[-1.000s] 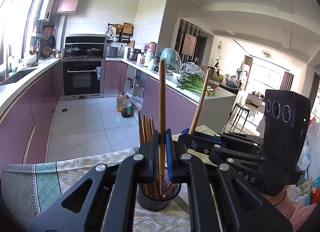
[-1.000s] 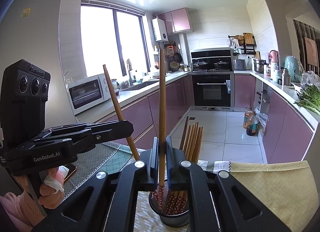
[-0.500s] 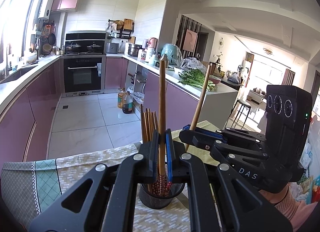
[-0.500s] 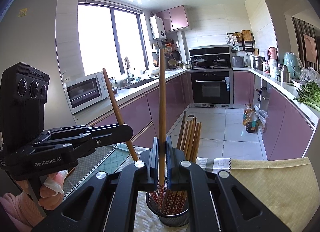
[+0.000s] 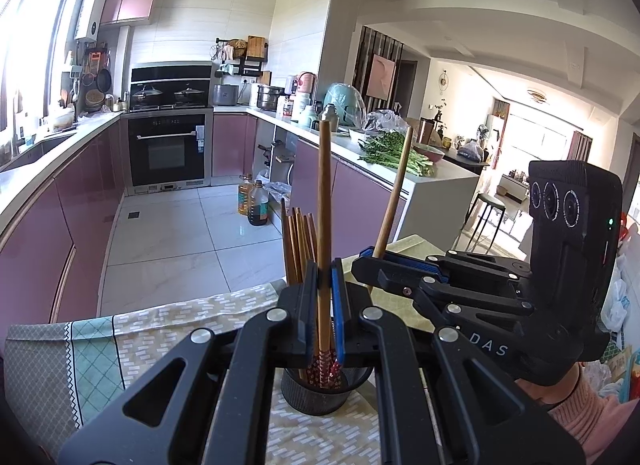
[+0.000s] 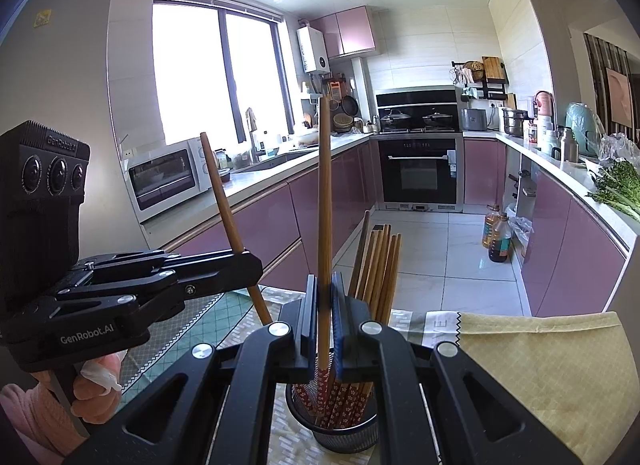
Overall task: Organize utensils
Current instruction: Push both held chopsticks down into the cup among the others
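A black mesh holder [image 5: 320,391] [image 6: 340,429] stands on the table and holds several wooden chopsticks [image 5: 298,243] [image 6: 376,261] with red patterned ends. My left gripper [image 5: 324,301] is shut on one upright chopstick [image 5: 323,205], its red end just inside the holder's mouth. My right gripper [image 6: 324,305] is shut on another chopstick [image 6: 325,185], also upright over the holder. In the left wrist view the right gripper [image 5: 370,261] shows with its chopstick [image 5: 394,189]; in the right wrist view the left gripper [image 6: 250,269] shows with its chopstick [image 6: 228,221].
The table carries a green and beige patterned cloth [image 5: 80,357] and a yellow cloth [image 6: 540,365]. Beyond the table edge lie the kitchen floor, pink cabinets, an oven [image 5: 168,149], oil bottles [image 5: 254,205] and a counter with greens [image 5: 392,149].
Both grippers have risen slightly with their chopsticks; the holder sits lower in both views. Both grips stay shut.
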Tool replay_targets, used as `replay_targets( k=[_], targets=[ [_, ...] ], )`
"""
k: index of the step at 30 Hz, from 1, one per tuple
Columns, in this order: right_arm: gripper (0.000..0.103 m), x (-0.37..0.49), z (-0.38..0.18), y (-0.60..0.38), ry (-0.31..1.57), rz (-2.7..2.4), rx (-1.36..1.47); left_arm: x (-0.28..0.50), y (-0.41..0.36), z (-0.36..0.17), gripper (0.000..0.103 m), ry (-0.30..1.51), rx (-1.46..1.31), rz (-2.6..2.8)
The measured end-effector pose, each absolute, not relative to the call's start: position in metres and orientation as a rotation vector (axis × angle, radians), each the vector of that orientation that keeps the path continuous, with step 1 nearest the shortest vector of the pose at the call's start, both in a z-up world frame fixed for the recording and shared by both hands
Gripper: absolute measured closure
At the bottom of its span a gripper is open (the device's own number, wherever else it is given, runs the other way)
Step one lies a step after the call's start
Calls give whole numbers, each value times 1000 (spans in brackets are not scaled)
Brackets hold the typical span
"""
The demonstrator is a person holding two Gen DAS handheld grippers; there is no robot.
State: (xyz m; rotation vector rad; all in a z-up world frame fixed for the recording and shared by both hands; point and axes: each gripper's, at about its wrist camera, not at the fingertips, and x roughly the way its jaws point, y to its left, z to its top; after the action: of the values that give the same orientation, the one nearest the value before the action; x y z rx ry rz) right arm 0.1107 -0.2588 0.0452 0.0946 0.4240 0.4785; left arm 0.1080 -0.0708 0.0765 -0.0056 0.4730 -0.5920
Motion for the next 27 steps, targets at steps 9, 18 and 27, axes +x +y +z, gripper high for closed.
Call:
replay_targets(
  k=[9, 18, 27],
  targets=[
    [97, 112, 42, -261, 433, 475, 99, 110, -71, 75, 96, 478, -3, -590],
    [97, 113, 39, -262, 438, 475, 102, 112, -75, 71, 96, 487, -1, -591],
    [97, 116, 29, -263, 449, 471, 106, 111, -75, 65, 96, 498, 2, -591]
  ],
)
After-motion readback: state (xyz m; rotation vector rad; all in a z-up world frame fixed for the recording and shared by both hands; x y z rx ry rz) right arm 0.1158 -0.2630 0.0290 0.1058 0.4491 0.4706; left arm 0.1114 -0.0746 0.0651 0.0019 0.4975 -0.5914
